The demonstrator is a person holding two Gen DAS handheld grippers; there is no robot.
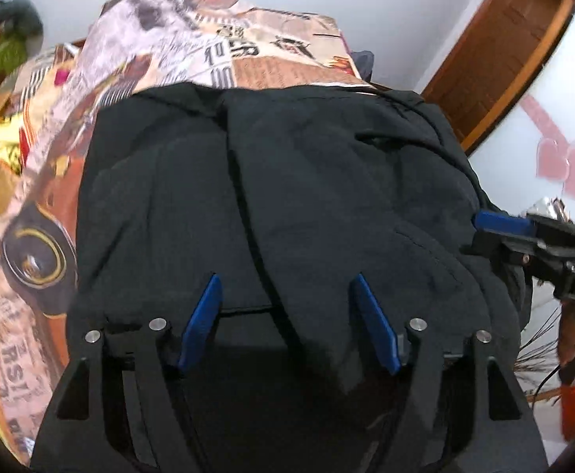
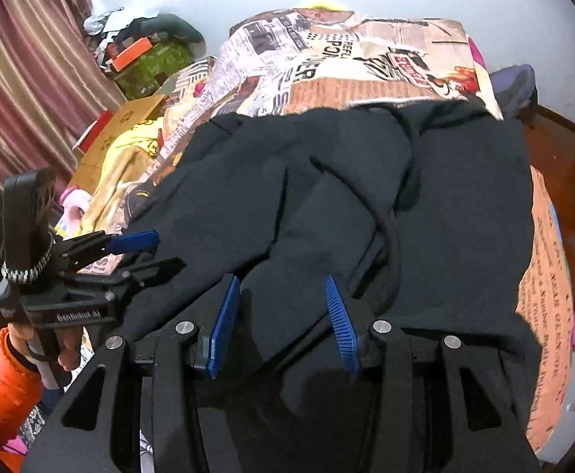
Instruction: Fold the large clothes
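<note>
A large black garment [image 1: 287, 181] lies spread and partly folded on the bed; it also fills the right wrist view [image 2: 366, 197]. My left gripper [image 1: 287, 287] is open, its blue pads [image 1: 204, 315] spread over the garment's near edge, holding nothing. My right gripper [image 2: 283, 287] is open just above the near edge of the garment, fabric lying between its blue pads [image 2: 340, 319]. The right gripper also shows at the right edge of the left wrist view [image 1: 484, 232]. The left gripper shows at the left of the right wrist view [image 2: 161, 252].
The bed has a newspaper-print cover [image 1: 216, 51] [image 2: 346, 67]. A wooden door [image 1: 500, 51] stands right of the bed. Cardboard boxes [image 2: 130, 118] and clutter [image 2: 145, 55] lie by the striped curtain [image 2: 23, 63] on the left. A yellow cloth [image 2: 126, 157] lies at the bed's left edge.
</note>
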